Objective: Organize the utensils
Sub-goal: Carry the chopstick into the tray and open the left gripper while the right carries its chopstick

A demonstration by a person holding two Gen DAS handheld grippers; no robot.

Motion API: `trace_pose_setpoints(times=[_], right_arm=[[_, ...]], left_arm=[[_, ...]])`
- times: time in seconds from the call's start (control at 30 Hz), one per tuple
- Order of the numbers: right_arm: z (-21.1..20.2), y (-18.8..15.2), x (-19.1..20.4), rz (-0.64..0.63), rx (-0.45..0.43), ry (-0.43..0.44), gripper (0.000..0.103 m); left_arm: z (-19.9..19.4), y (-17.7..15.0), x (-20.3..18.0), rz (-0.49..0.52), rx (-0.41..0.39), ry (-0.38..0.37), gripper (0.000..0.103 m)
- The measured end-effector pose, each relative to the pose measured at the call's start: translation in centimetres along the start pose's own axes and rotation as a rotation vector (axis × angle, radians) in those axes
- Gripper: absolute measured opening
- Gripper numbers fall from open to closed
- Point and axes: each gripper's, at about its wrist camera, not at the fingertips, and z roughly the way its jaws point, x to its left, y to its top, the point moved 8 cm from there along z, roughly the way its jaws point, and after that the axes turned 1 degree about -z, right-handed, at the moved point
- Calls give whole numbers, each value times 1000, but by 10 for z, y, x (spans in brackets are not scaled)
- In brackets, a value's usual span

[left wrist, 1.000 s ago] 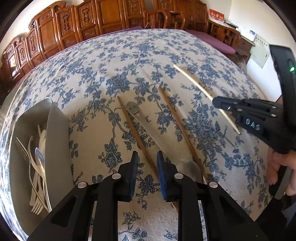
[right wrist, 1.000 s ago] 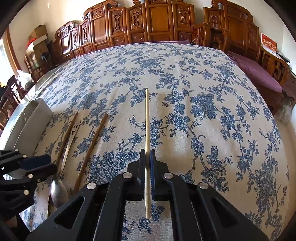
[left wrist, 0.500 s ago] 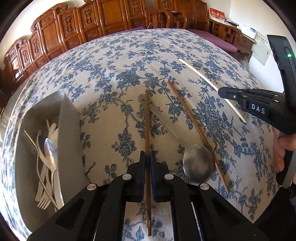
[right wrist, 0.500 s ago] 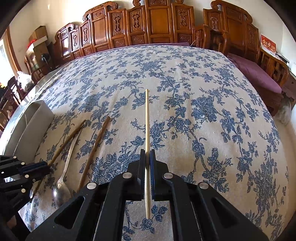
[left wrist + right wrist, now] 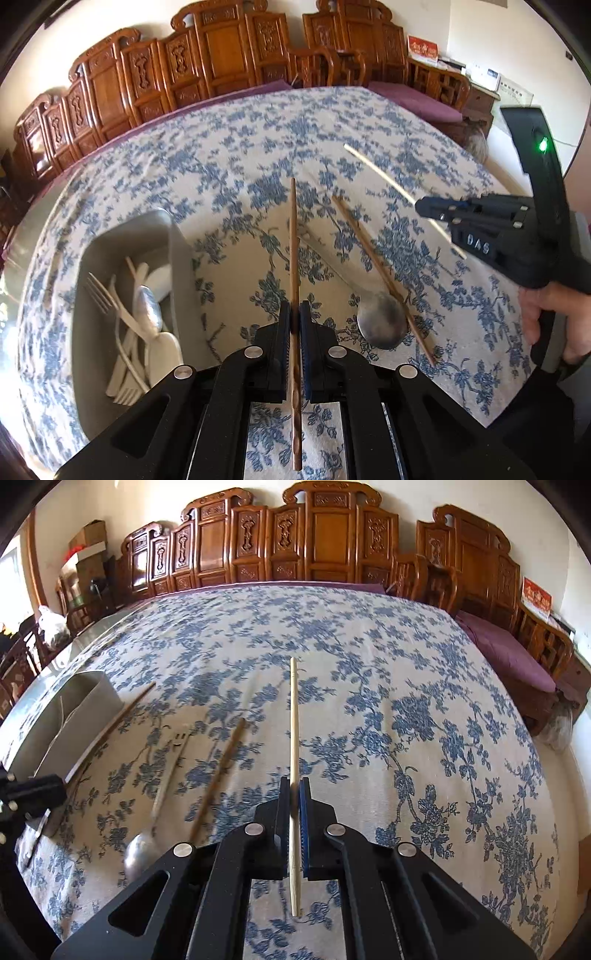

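My left gripper [image 5: 294, 317] is shut on a dark brown chopstick [image 5: 293, 236] and holds it above the table. My right gripper [image 5: 294, 797] is shut on a pale chopstick [image 5: 294, 720], also lifted; it shows in the left wrist view [image 5: 421, 206] too. A second brown chopstick [image 5: 380, 269] and a metal spoon [image 5: 380, 325] lie on the blue floral tablecloth [image 5: 258, 147]. A grey utensil tray [image 5: 177, 266] at the left holds forks and spoons [image 5: 140, 325].
Carved wooden chairs [image 5: 314, 535] line the far side of the table. A purple cushioned bench [image 5: 509, 650] is at the right. The tray also shows at the left in the right wrist view [image 5: 92, 698].
My left gripper closed on the brown chopstick and lifted it off the cloth, moving up and toward the tray. My right gripper has kept hold of the pale chopstick and risen slightly.
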Motion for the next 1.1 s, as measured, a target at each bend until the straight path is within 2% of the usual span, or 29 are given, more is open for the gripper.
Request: trace_pose_setpoints(times=[0.4,0.9,1.1], right_arm=[[-24,14,37,-34,-65,60,6],[-51,30,75,-42,-131,146,6],[-62,33,95,-55,-152,185,6]], left_arm=[[-40,11,28,-28,-67,24,4],[-61,17,64,-72,-106,50,4],[-60,19,89,-103,-112,68,4]])
